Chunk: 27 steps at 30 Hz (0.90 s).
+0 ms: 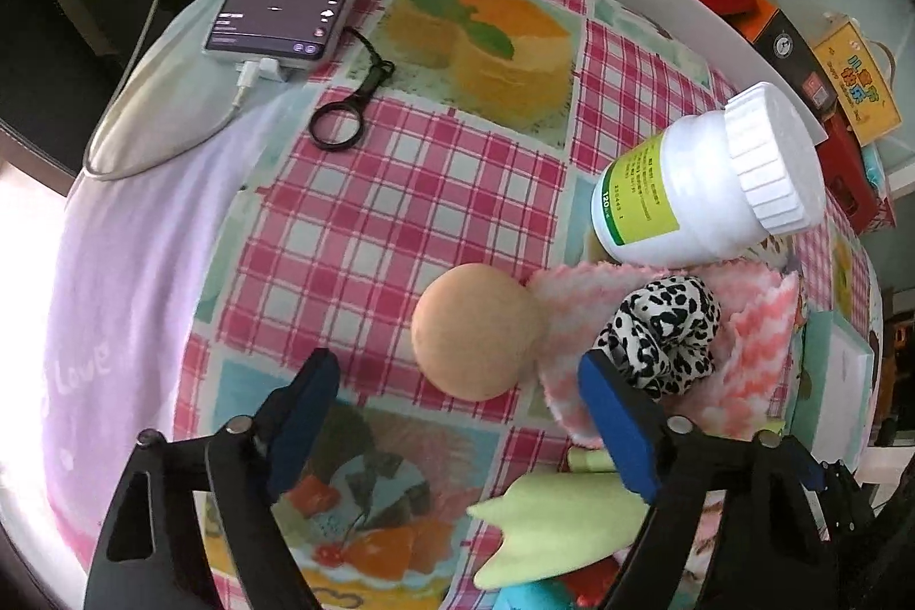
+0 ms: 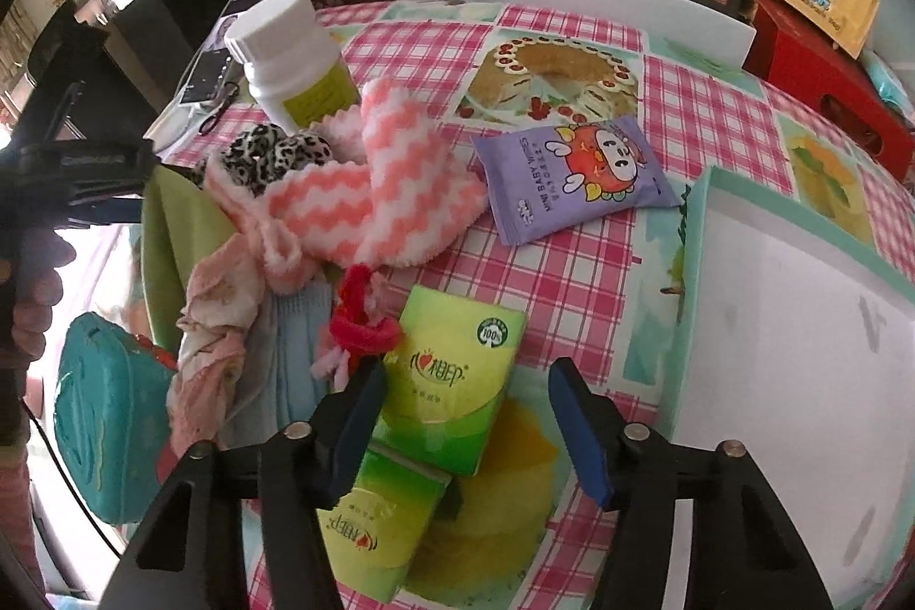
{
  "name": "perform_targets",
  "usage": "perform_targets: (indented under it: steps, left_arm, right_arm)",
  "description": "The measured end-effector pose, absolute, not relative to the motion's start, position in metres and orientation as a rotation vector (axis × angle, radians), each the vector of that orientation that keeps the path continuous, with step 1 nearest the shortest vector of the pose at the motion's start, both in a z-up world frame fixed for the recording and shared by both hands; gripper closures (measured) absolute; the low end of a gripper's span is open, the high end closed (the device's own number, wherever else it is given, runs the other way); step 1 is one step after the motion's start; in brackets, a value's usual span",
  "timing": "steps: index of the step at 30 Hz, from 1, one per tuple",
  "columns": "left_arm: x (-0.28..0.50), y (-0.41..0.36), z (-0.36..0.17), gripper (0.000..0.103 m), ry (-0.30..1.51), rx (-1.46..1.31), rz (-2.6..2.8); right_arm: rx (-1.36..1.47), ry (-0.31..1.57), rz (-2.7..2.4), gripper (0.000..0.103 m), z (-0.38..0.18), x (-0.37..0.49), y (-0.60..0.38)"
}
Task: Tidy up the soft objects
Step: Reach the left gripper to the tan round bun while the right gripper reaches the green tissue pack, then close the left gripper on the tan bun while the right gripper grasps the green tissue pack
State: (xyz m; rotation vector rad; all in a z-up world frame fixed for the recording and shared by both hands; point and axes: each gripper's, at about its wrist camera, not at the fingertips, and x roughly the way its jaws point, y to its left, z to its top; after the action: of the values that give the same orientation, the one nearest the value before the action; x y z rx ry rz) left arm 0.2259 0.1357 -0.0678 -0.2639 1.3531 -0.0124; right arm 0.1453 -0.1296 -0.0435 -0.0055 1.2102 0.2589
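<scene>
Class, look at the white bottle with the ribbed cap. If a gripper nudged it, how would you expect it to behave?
The white bottle looks rigid, so it would probably keep its shape. It stands tall beside the pink-and-white zigzag cloth, so a high push might tip it. Once down, its round body would likely roll.

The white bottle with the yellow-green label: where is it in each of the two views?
Left wrist view: the white bottle is at the right, above the leopard scrunchie.
Right wrist view: the bottle is at the upper left, behind the scrunchie.
Shared landmark: the pink zigzag cloth, beside the bottle in both.
</scene>
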Motion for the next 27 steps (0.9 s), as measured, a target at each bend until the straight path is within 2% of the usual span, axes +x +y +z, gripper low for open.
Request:
perform_targets:
  steps: [2, 6, 8, 22, 27]
  left_arm:
    - [0.232, 0.132, -0.07, 0.025, 1.344, -0.255, -0.008]
    - [0.239, 0.129, -0.07, 0.049, 1.334, -0.246, 0.0]
    - [0.24, 0.127, -0.071, 0.055, 1.329, -0.229, 0.001]
    - [0.218, 0.133, -0.067, 0.057, 1.31, -0.188, 0.03]
    - [0.206, 0.137, -0.067, 0.057, 1.319, -0.182, 0.022]
  right_arm:
    - [0.001, 1.207, 0.264, 0.046, -0.043, 0.146, -0.131]
    - [0.003, 1.2, 0.271, 0.051, -0.043, 0.142, -0.133]
    - [0.013, 1.201, 0.277, 0.054, -0.044, 0.139, -0.133]
    - [-0.016, 1.208, 0.277, 0.054, -0.044, 0.139, -0.124]
    - [-0.087, 1.204, 0.26, 0.044, -0.044, 0.14, -0.116]
